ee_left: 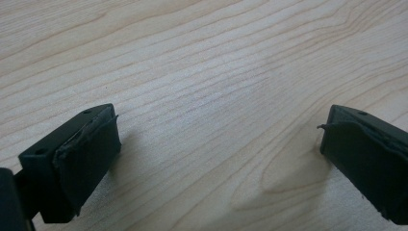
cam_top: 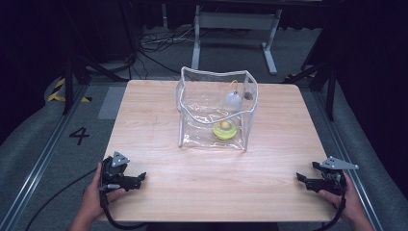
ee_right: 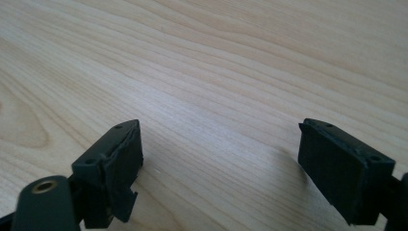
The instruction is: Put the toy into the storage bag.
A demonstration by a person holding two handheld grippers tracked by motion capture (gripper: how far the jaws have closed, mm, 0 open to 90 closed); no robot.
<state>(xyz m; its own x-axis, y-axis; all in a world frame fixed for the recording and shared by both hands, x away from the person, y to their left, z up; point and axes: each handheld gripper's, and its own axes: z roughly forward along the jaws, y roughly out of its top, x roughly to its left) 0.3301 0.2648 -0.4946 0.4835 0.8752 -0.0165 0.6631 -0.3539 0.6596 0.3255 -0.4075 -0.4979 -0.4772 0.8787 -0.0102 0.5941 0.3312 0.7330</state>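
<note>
A clear plastic bag point(cam_top: 216, 108) with a white rim stands open in the middle of the wooden table point(cam_top: 159, 144). Inside it lie a yellow-green round thing point(cam_top: 224, 130) and a pale bell-shaped piece point(cam_top: 233, 100) on a yellow cord. My left gripper point(cam_top: 139, 179) rests near the table's front left corner, held by a hand, its jaws wide apart over bare wood point(ee_left: 216, 134). My right gripper point(cam_top: 301, 180) sits low at the front right, also open, with nothing between its fingers point(ee_right: 120, 163). Both grippers point inward, well short of the bag.
Beyond the table stand a white metal frame point(cam_top: 235, 29) and loose cables on a grey floor. A rail with the number 4 point(cam_top: 79, 134) runs along the left. Dark stands flank the table's far corners.
</note>
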